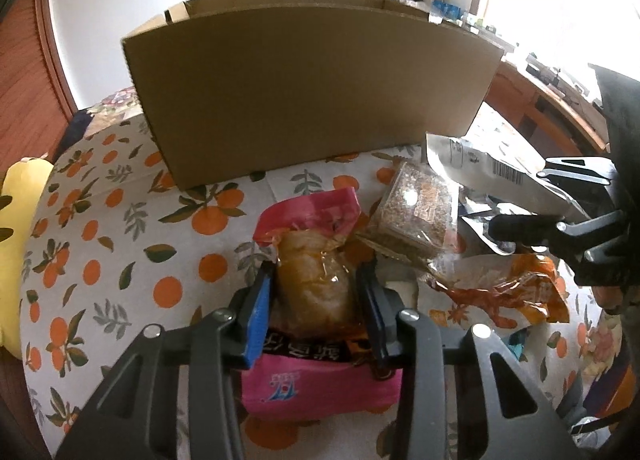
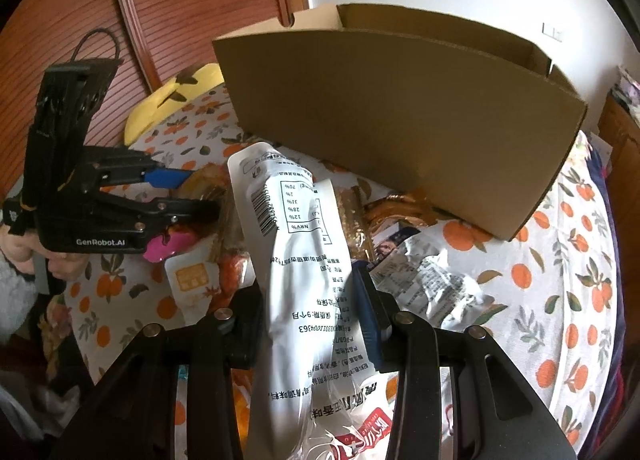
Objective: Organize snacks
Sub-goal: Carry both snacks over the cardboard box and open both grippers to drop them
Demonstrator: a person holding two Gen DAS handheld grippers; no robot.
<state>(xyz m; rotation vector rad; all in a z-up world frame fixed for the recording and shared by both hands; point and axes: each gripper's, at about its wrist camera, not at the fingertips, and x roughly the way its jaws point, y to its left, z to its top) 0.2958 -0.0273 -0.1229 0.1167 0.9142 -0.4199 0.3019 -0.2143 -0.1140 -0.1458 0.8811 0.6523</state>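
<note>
Snack packets (image 1: 316, 260): two gripped; one box (image 1: 308, 87)

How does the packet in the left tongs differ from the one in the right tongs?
The pink packet has a clear window showing brownish food; the white packet is opaque, with a barcode and printed text. The pink packet lies low on the tablecloth; the white packet stands raised. Each is clamped between tongs, before the cardboard box.

From my remote station, the cardboard box (image 1: 308, 95) hides its own inside; the white packet (image 2: 304, 300) runs off the bottom edge; window glare washes out the clutter on the far shelf (image 1: 536, 71).
</note>
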